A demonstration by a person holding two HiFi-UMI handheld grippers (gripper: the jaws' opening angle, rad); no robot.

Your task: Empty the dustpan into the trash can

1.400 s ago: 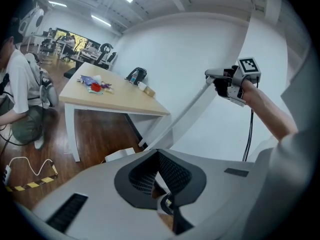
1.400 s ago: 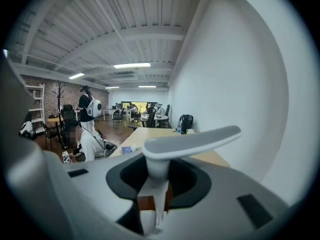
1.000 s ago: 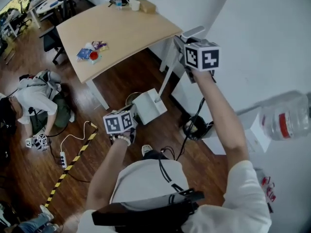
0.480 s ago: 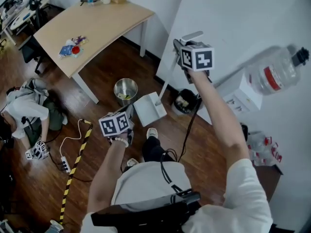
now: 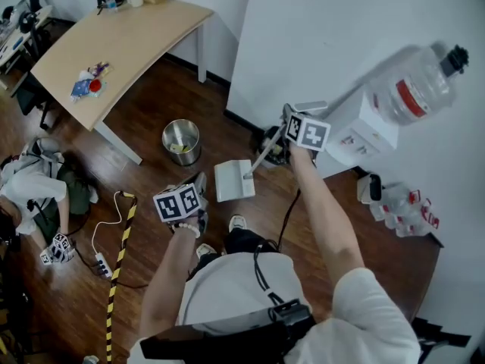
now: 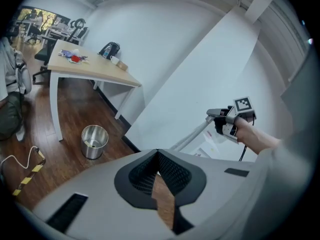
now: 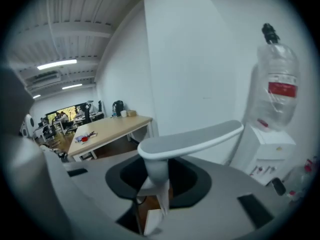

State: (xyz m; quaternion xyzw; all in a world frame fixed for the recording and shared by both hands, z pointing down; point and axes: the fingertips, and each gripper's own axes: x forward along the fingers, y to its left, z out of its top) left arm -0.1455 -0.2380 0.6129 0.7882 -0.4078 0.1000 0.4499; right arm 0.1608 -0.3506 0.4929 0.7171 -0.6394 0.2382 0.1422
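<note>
The right gripper [image 5: 292,121] was clamped on the long pale handle [image 5: 267,152] of a white plastic dustpan [image 5: 231,180] hanging near the round steel trash can [image 5: 180,139]. The left gripper [image 5: 198,186] was closed on nothing.

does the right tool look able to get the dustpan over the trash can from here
Probably yes: the right tool grips the handle, and the dustpan is close beside the trash can, only bare floor between.

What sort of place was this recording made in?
Probably an office: a long wooden desk, a water dispenser topped by a big bottle, and more desks with office chairs farther back.
</note>
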